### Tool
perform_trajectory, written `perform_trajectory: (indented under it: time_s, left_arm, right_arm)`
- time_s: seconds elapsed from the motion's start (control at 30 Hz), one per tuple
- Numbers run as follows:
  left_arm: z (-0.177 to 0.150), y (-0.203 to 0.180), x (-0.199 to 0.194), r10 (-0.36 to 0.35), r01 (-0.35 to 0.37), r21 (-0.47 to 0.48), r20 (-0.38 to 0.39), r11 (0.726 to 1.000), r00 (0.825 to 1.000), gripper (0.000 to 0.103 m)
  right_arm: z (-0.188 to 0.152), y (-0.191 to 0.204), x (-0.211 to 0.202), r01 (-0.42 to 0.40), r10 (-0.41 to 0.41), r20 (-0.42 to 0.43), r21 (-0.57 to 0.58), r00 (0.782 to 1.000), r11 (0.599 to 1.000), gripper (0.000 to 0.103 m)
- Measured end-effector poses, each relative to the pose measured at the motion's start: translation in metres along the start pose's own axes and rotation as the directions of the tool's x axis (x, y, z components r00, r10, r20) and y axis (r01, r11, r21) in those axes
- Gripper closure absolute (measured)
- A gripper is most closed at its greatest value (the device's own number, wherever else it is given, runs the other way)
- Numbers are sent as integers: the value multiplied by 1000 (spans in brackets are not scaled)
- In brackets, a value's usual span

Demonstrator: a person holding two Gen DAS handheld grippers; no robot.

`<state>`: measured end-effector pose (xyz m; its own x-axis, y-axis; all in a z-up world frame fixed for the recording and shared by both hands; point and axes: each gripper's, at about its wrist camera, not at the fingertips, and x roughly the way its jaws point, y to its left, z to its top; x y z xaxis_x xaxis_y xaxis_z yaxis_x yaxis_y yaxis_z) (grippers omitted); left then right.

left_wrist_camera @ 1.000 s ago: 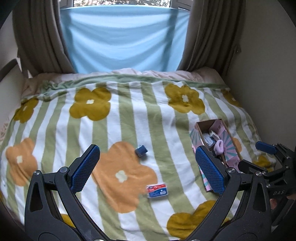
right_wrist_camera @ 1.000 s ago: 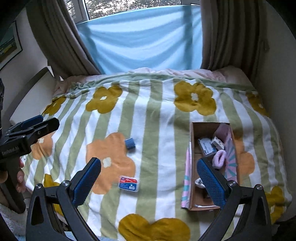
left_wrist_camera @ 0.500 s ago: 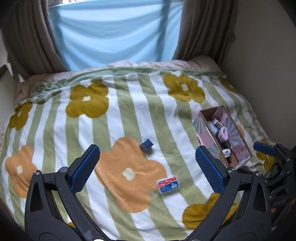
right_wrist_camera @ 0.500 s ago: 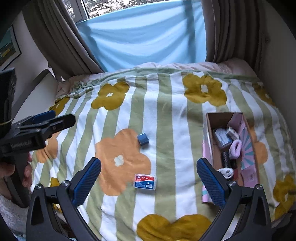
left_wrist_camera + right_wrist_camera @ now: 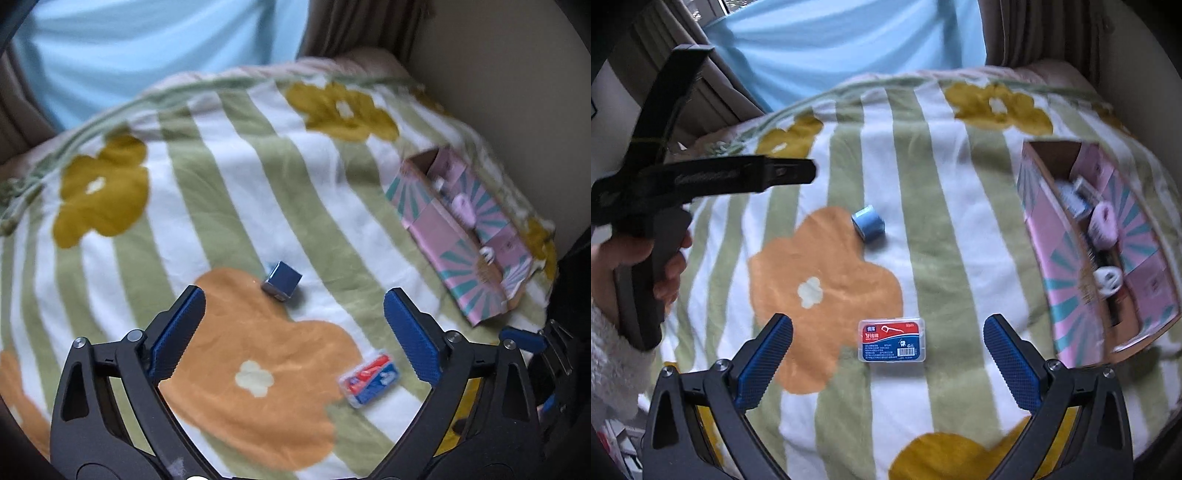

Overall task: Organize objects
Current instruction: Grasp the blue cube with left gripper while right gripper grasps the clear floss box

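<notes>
A small blue box (image 5: 281,281) lies on the flowered blanket (image 5: 229,192); it also shows in the right wrist view (image 5: 868,224). A clear red-and-blue floss-pick case (image 5: 892,340) lies nearer; it also shows in the left wrist view (image 5: 370,377). My left gripper (image 5: 293,334) is open and empty, just short of the blue box. My right gripper (image 5: 887,356) is open and empty, its fingers either side of the case and slightly short of it. A pink cardboard box (image 5: 1104,254) at the right holds several small items.
The bed meets a wall on the right (image 5: 498,92). Curtains (image 5: 1034,33) and a light blue sheet (image 5: 849,48) hang behind. The left gripper's body and the hand holding it (image 5: 646,206) show at the left of the right wrist view.
Both grippers have moved forward and down toward the blanket. The blue box and the floss-pick case now look larger and closer. The left view has tilted.
</notes>
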<state>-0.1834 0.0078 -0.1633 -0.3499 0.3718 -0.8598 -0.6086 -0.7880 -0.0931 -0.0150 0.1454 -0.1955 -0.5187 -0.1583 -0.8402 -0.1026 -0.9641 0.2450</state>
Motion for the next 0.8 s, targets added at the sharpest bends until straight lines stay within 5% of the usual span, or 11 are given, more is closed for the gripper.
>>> perform_trajectory:
  time_s: [0.2,0.37,0.57,0.8]
  left_arm:
    - [-9,8,82,-12,15,45,-59,999,998,7]
    - [-20,12,135,-8,16,71,-102,997,995,23]
    - [-28,15,170,-2,12,89,-104,996,995,30]
    - [-30,14,184,3,10,127,-102,992,995,47]
  right_arm:
    - [-23,4,62,14,-13,-49,13,999,1000,0]
    - [-34,6,94,49,-48,-59,19,997,999,0]
    - [-43,1,120,76,-71,-82,54,994,996,1]
    - [-47,0,132,88,-82,-98,63,992,994,16]
